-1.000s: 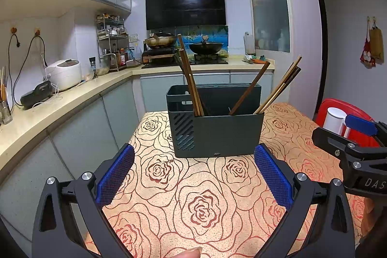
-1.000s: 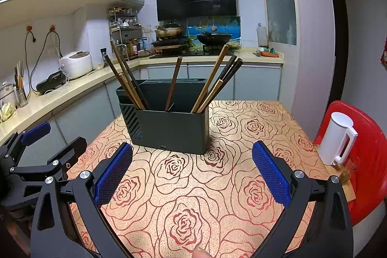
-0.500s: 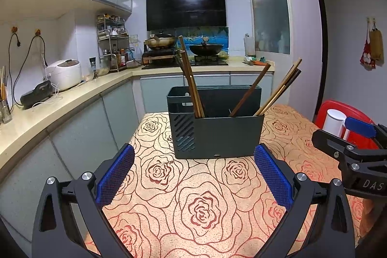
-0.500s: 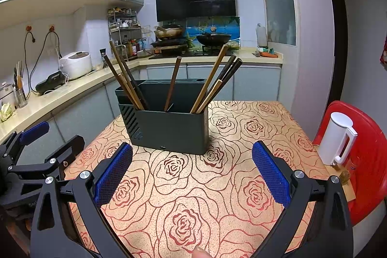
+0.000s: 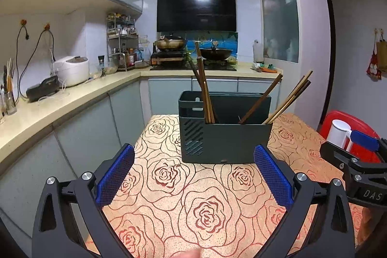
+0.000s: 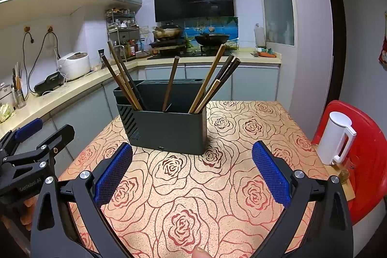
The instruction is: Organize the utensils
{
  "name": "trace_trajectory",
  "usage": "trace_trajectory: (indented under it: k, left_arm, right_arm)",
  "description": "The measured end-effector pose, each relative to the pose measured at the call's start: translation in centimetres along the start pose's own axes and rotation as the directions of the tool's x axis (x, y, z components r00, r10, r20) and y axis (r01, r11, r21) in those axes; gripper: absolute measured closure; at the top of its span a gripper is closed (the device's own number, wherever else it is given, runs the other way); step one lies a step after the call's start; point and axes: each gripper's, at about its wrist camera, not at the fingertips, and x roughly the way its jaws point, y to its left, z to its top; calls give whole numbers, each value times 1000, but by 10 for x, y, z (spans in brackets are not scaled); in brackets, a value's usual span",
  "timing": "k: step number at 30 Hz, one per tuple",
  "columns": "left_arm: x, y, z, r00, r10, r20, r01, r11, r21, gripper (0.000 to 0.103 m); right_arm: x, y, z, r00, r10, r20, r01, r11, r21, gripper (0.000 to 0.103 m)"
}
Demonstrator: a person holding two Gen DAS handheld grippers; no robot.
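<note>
A dark grey utensil holder (image 5: 225, 137) (image 6: 167, 127) stands on the rose-patterned table (image 5: 193, 204) (image 6: 193, 197). Several wooden chopsticks (image 5: 205, 91) (image 6: 121, 79) lean in its left end, a single chopstick (image 6: 170, 84) in the middle, and several more chopsticks (image 5: 287, 100) (image 6: 212, 81) at its right end. My left gripper (image 5: 193, 173) is open and empty, hovering in front of the holder. The right gripper (image 6: 192, 171) is also open and empty, just short of the holder. Each gripper shows at the edge of the other's view.
A white kettle (image 6: 335, 137) (image 5: 338, 134) sits on a red chair (image 6: 362, 161) right of the table. A counter (image 5: 60, 100) with a rice cooker (image 5: 71, 69) runs along the left. Two woks (image 6: 210, 38) sit on the stove behind.
Both views have drifted only slightly; the holder sits a touch further off. Both grippers stay open and empty.
</note>
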Motion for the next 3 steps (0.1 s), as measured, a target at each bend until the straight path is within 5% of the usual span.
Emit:
trace_trajectory:
  k: [3]
  left_arm:
    - [1, 2, 0, 1000, -9, -10, 9, 1000, -5, 7]
  right_arm:
    - [0, 0, 0, 1000, 1, 0, -1, 1000, -1, 7]
